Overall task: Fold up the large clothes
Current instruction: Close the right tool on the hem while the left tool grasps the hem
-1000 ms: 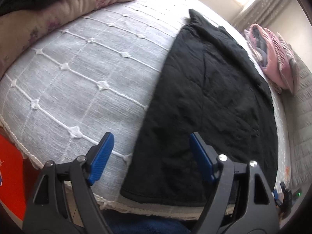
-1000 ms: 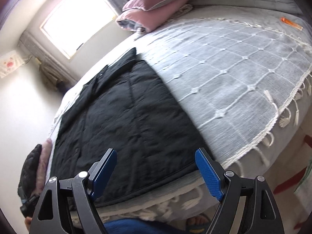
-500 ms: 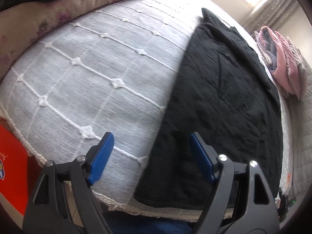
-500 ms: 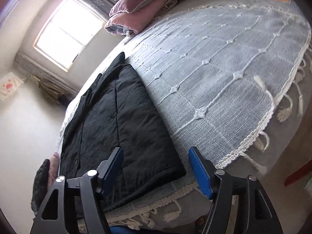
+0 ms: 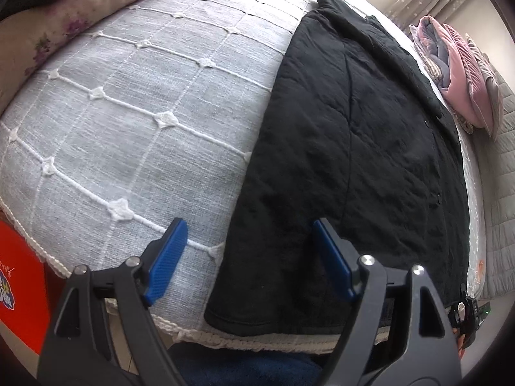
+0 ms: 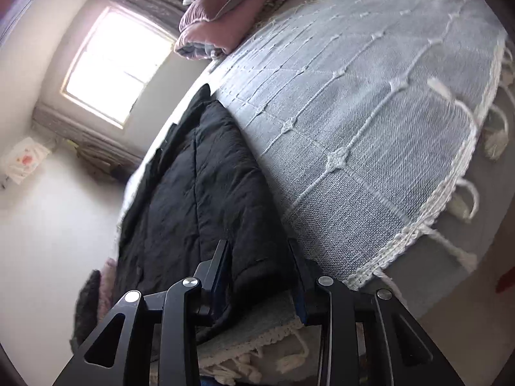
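Observation:
A black quilted jacket [image 5: 354, 144] lies flat and lengthwise on a grey bedspread [image 5: 145, 112]. My left gripper [image 5: 248, 251] is open above the jacket's near left corner. Its left finger is over the bedspread and its right finger over the black cloth, with nothing held. In the right wrist view the jacket [image 6: 199, 199] runs away toward the window. My right gripper [image 6: 257, 254] straddles its near right corner at the bed's edge. The jaws are closing with the black fabric between them, and a gap still shows.
Folded pink and grey bedding [image 5: 460, 77] is stacked at the far end of the bed [image 6: 222, 13]. A floral quilt [image 5: 64, 22] lies along the left side. A red box [image 5: 19, 276] stands beside the bed. The bedspread's white fringe [image 6: 418, 225] hangs over the edge.
The right gripper came down onto the jacket's near right corner while rolling, and its jaws narrowed from wide open. The left view drifted slightly toward the jacket's left edge, with the jaws unchanged.

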A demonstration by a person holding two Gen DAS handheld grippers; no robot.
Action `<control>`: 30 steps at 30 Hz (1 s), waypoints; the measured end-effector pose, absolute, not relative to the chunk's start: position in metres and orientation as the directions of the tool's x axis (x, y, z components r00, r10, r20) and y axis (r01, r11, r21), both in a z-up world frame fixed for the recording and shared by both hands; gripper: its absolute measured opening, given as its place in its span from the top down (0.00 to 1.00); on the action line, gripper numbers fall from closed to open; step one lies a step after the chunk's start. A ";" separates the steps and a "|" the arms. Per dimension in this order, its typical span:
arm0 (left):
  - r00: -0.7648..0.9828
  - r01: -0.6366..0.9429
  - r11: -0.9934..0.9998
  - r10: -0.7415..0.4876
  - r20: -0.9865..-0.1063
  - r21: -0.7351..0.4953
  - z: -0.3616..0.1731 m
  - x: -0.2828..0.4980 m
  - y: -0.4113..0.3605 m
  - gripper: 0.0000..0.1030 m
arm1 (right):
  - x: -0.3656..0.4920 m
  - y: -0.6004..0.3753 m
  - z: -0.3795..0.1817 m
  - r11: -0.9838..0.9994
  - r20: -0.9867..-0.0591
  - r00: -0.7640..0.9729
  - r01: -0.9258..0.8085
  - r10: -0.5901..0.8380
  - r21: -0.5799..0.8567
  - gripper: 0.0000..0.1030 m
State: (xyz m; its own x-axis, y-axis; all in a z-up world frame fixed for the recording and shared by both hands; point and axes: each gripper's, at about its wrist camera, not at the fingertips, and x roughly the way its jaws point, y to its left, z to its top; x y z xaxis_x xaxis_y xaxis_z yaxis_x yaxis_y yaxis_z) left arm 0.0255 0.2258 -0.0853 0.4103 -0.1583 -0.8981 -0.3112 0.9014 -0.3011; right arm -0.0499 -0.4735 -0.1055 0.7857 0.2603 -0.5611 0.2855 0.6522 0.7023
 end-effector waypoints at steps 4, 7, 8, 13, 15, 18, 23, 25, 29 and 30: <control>0.423 -0.309 0.899 -0.163 -0.891 -0.311 -0.084 0.026 0.221 0.39 | -0.050 -0.470 -0.102 0.653 -0.561 0.787 0.286 0.256 0.701 0.67; 0.429 -0.299 0.897 -0.178 -0.886 -0.325 -0.084 0.025 0.218 0.50 | -0.046 -0.464 -0.102 0.645 -0.536 0.790 0.249 0.297 0.723 0.68; 0.429 -0.298 0.896 -0.182 -0.885 -0.328 -0.085 0.025 0.218 0.50 | -0.044 -0.463 -0.104 0.650 -0.543 0.785 0.250 0.298 0.718 0.69; 0.415 -0.314 0.883 -0.203 -0.887 -0.349 -0.089 0.029 0.221 0.50 | -0.040 -0.465 -0.110 0.635 -0.541 0.782 0.253 0.310 0.730 0.73; 0.409 -0.308 0.893 -0.187 -0.893 -0.328 -0.088 0.030 0.218 0.50 | -0.037 -0.461 -0.109 0.660 -0.568 0.769 0.267 0.292 0.702 0.75; 0.405 -0.301 0.901 -0.175 -0.897 -0.312 -0.088 0.031 0.215 0.50 | -0.033 -0.457 -0.108 0.691 -0.595 0.756 0.277 0.273 0.668 0.75; 0.409 -0.308 0.893 -0.189 -0.893 -0.330 -0.089 0.031 0.218 0.50 | -0.034 -0.456 -0.108 0.693 -0.599 0.755 0.282 0.266 0.663 0.77; 0.410 -0.307 0.896 -0.179 -0.895 -0.320 -0.088 0.031 0.216 0.62 | -0.033 -0.456 -0.108 0.693 -0.601 0.755 0.285 0.263 0.662 0.80; 0.418 -0.300 0.887 -0.209 -0.884 -0.352 -0.089 0.029 0.219 0.90 | -0.032 -0.453 -0.106 0.704 -0.609 0.748 0.282 0.265 0.652 0.89; 0.427 -0.305 0.876 -0.224 -0.876 -0.373 -0.088 0.027 0.222 0.91 | -0.033 -0.452 -0.104 0.708 -0.608 0.749 0.278 0.264 0.649 0.91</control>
